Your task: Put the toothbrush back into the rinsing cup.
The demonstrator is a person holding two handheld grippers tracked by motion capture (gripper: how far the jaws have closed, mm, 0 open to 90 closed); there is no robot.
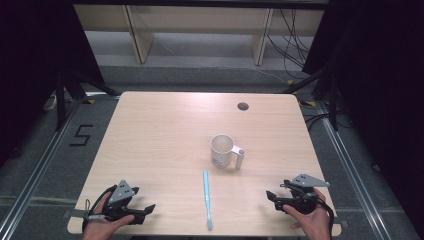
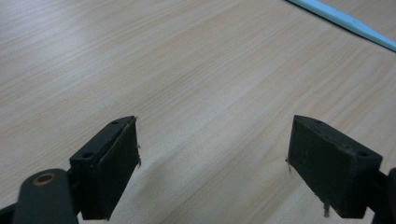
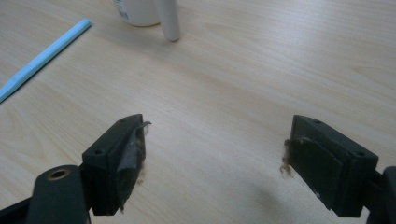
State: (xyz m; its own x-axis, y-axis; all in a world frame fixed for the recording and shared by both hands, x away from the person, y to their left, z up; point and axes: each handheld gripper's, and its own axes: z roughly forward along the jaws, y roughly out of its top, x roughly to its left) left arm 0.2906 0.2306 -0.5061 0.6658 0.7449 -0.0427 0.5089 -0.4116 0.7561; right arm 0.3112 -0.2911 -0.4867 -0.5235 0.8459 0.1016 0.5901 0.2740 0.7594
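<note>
A white mug (image 1: 222, 149) with a straight handle (image 1: 240, 158) stands right of the table's middle; its base (image 3: 136, 11) and handle (image 3: 169, 19) appear at the top of the right gripper view. A light blue toothbrush (image 1: 206, 198) lies lengthwise in front of the mug and also appears as a toothbrush (image 3: 42, 58) at upper left and a toothbrush (image 2: 343, 22) at upper right. My left gripper (image 1: 148, 207) rests near the front left corner, open, nothing between its jaws (image 2: 212, 158). My right gripper (image 1: 270, 195) sits at the front right, open and empty (image 3: 212, 158).
The light wooden table (image 1: 160, 130) has a round cable hole (image 1: 243, 106) at the back right. Beyond the table stand pale shelf legs (image 1: 140, 37) and loose cables (image 1: 290, 40) on the floor. A "5" mark (image 1: 81, 135) is on the floor at left.
</note>
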